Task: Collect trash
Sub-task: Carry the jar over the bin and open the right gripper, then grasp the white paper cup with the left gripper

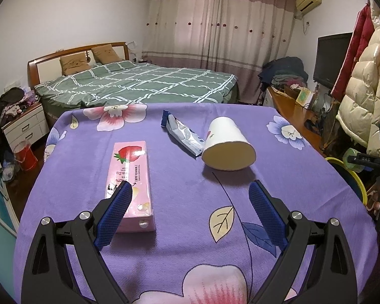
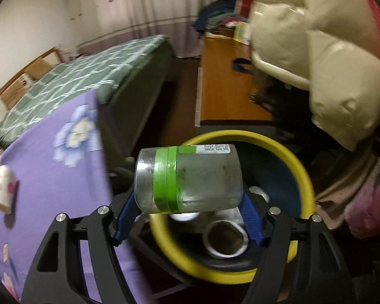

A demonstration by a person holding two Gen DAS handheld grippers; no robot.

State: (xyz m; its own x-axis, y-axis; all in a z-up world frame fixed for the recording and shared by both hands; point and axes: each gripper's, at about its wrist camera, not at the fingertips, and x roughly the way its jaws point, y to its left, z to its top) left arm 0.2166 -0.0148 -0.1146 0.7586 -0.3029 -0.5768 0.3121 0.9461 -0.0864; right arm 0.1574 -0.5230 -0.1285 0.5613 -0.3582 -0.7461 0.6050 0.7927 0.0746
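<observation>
Fingers of the left gripper (image 1: pixel 190 195) stand wide apart over the cloth (image 1: pixel 190 248) with nothing between them; the left finger's tip overlaps the near end of the pink box (image 1: pixel 131 174), though whether it touches I cannot tell; the box lies flat and runs away from that finger; beyond the right finger and a little inward lies the cup (image 1: pixel 226 149), tipped on its side with its mouth toward the camera; just left of the cup and touching it lies the wrapper (image 1: pixel 183 133), angled away; past the table's far edge stands the bed (image 1: pixel 139 83), with curtains (image 1: pixel 215 25) behind it; far to the right of the right finger, at the picture's edge, part of the other gripper and the bin's yellow rim show beside a cream coat (image 1: pixel 362 96).

In the right wrist view the right gripper (image 2: pixel 187 202) is clamped on a jar (image 2: pixel 190 179); its blue pads (image 2: pixel 125 217) press the jar's two ends, so the jar lies crosswise between the fingers; it is clear, with green tape around it and a label on top; under and beyond the fingers sits the bin (image 2: pixel 304 172), yellow-rimmed and dark inside, holding a few pale containers, one of them open toward the camera; left of the left finger is the table's purple edge, with the cup (image 2: pixel 3 190) small on it; beyond the bin a wooden floor (image 2: pixel 223 88) runs back, and the coat (image 2: pixel 316 50) hangs above right; this view is blurred.
</observation>
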